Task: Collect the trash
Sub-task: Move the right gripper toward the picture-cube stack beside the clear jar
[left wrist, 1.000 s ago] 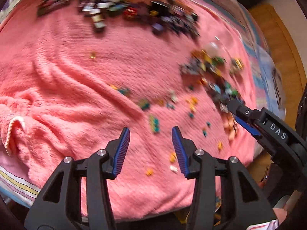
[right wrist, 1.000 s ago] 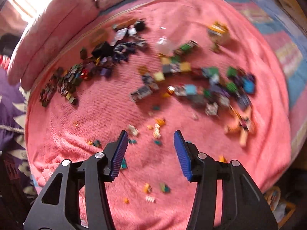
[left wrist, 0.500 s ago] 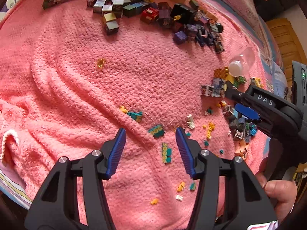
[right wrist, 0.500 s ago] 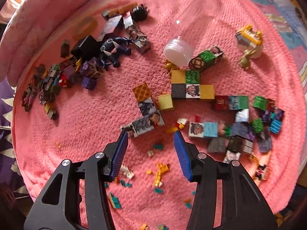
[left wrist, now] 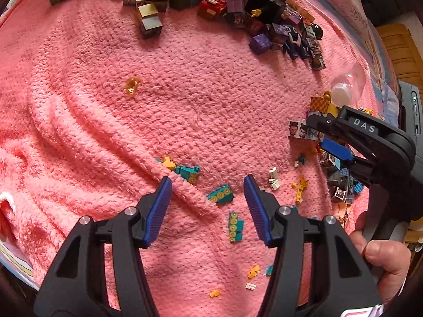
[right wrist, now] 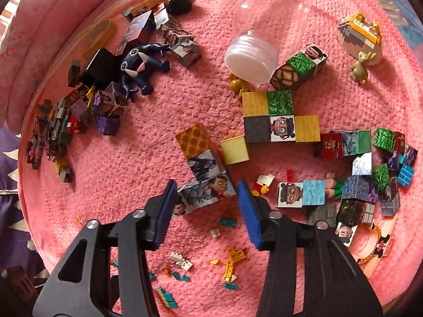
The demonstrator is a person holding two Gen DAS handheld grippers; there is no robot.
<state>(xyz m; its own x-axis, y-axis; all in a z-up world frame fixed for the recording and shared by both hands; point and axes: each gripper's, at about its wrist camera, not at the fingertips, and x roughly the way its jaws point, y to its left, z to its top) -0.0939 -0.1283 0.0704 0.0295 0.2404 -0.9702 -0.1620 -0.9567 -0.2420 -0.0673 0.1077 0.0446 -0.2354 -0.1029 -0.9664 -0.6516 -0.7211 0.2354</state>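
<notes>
Pink blanket (right wrist: 158,137) nearer | right tool (right wrist: 206,206) open; picture cubes (right wrist: 203,174) now between fingers

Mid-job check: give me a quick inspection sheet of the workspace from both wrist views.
Surface: fluffy pink blanket, wrinkled.
Job's things: clear plastic bottle with white cap lying on its side.
Clutter: printed picture cubes; dark blue toy figure; small teal and yellow bricks scattered.
Grippers: left gripper open, empty; right gripper open, empty, over a cube row.
Cables: nothing seen.
Surroundings: pink cushion; wooden furniture.
</notes>
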